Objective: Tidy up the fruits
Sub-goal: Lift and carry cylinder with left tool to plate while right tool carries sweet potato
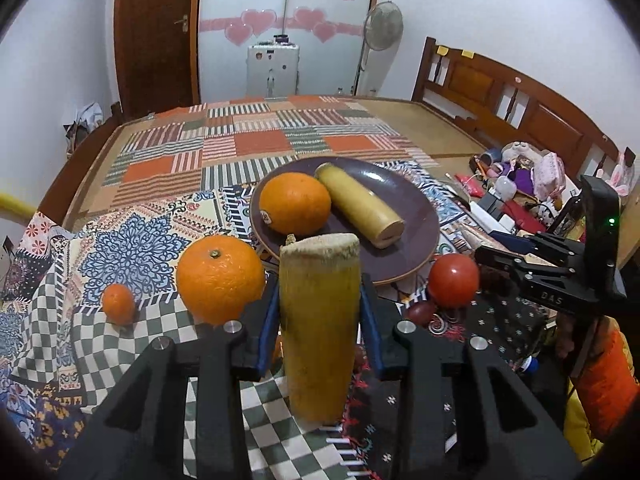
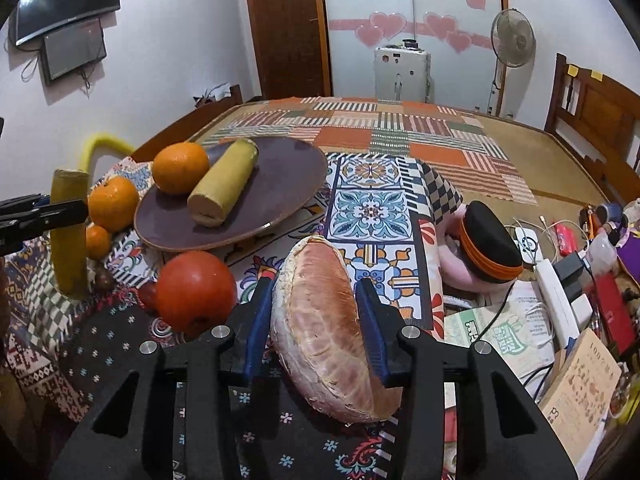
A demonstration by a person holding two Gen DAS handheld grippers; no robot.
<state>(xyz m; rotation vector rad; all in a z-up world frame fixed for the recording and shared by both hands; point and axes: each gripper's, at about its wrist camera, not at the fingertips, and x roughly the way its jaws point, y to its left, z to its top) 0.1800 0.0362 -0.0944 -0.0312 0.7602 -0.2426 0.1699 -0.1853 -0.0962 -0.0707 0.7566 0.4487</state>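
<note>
Sugarcane piece (image 1: 319, 328) stands upright, clamped in our left hand-held gripper (image 1: 320, 320), beside the loose orange (image 1: 220, 278). Right of it we see the purple plate (image 1: 404, 248) (already bearing an orange and a cane length), its near rim overhanging the tomato (image 1: 454, 280). Our right hand-held gripper (image 2: 316, 320), lettered "DAS", squeezes a peeled pomelo segment (image 2: 324, 332); open bedspread (image 1: 240, 144) lies beyond.

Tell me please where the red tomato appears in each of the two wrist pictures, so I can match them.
Left wrist view: the red tomato sits at right of centre, in front of the plate's near rim.
Right wrist view: the red tomato sits at lower left, just left of the right gripper.
Shared landmark: the brown plate, holding an orange and a yellow stalk piece, lies just behind the tomato.
</note>
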